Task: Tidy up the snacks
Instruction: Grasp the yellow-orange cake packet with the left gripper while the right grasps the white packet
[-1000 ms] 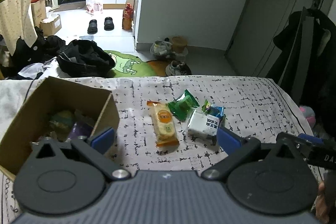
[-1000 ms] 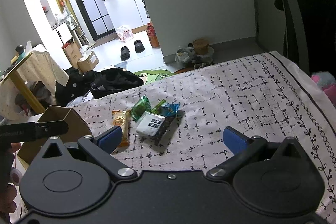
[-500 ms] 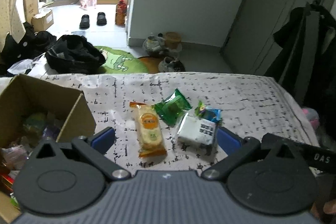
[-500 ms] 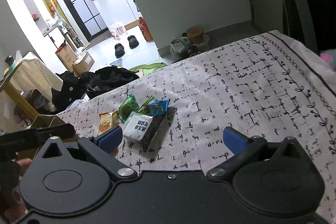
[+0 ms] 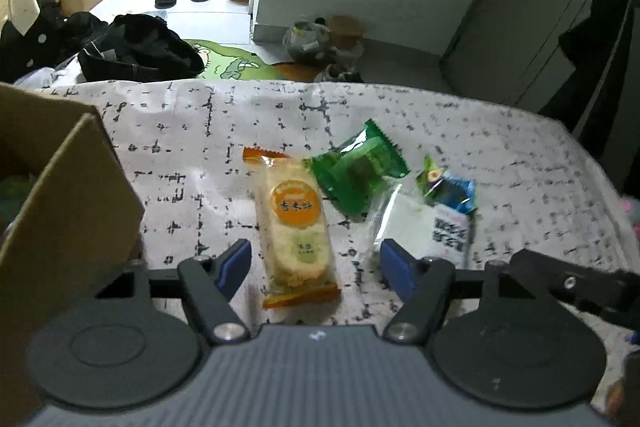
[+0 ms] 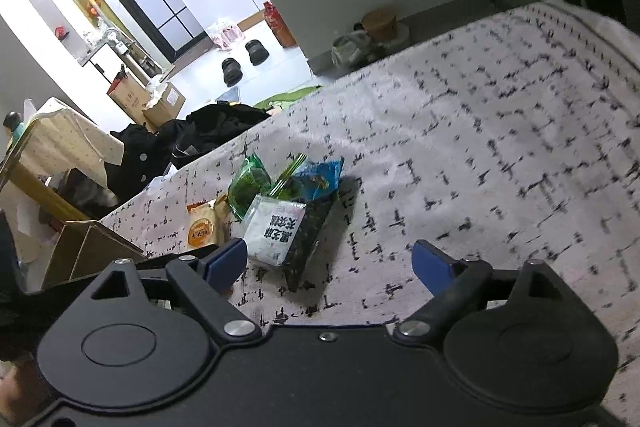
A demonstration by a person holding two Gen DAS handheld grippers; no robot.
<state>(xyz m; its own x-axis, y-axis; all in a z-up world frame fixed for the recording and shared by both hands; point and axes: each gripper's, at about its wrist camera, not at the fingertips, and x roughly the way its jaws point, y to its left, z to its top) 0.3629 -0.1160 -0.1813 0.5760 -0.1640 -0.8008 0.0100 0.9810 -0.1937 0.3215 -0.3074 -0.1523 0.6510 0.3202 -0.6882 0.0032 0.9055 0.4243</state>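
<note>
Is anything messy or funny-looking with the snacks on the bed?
A little. The green wrapped snack, white-and-black packet and small blue packet lie heaped, overlapping at odd angles, outside the cardboard box. The orange rice-cracker packet lies flat beside them. Nothing looks torn or spilled.

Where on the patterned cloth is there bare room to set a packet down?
Bare: the strip between the brown cardboard box and the orange rice-cracker packet, and the cloth right of the blue packet. Crowded: the cluster with the green packet and white packet.
</note>
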